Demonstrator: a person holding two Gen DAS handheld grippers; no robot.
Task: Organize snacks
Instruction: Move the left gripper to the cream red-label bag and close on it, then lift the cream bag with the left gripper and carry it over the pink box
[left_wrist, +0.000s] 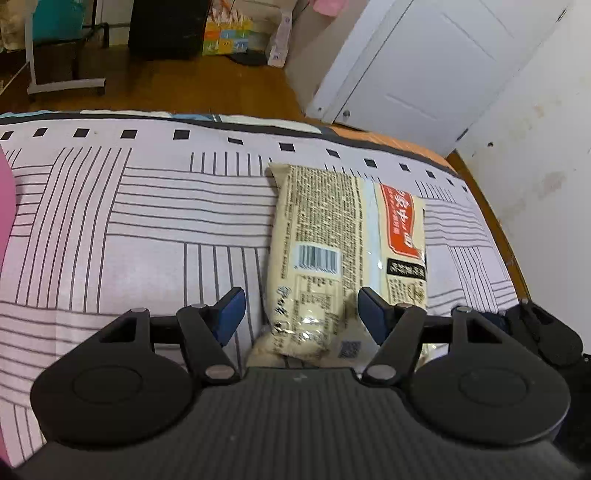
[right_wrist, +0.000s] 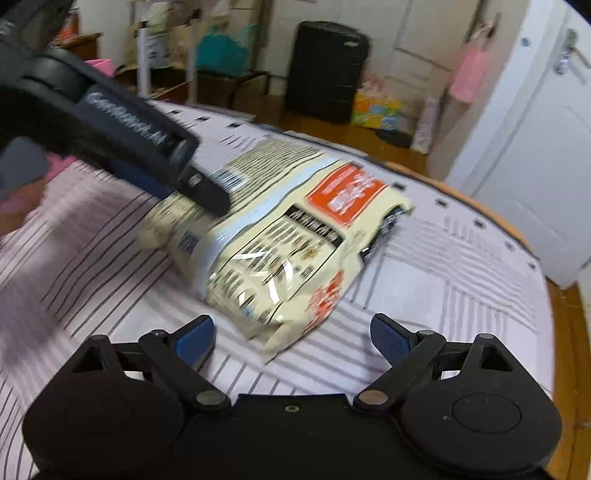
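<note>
Hardly begun, by the look of it. Just one snack bag (left_wrist: 332, 254) in sight, lying flat on the bed (left_wrist: 110, 229), near the far edge and closer to the far right corner. No box or basket for snacks to be seen, so no telling yet where the bag should go. Nothing put away so far; picking up, carrying and setting down all left to do.

Left gripper (left_wrist: 301, 314) open, blue pads apart, with the near end of the bag lying between them. Not pinching it, as far as can be seen. Right gripper (right_wrist: 291, 338) open wide too, pads well apart, just beside the bottom corner of the bag and not touching it. Nothing held by either one. Probably both getting ready to grab the bag, one at each end.

Bag looks soft and crinkly, a bit shiny, cream with a red label and a bar code. Could slip or crumple if squeezed only at the thin edge.

Bed covered with a pale pink sheet with grey stripes and small black squares along the edge. Wooden floor (left_wrist: 184, 88) past the bed. White door (left_wrist: 424, 70) at the right, a black suitcase (right_wrist: 327, 70) by the wall, a colourful box (left_wrist: 229, 37) on the floor beside it.
</note>
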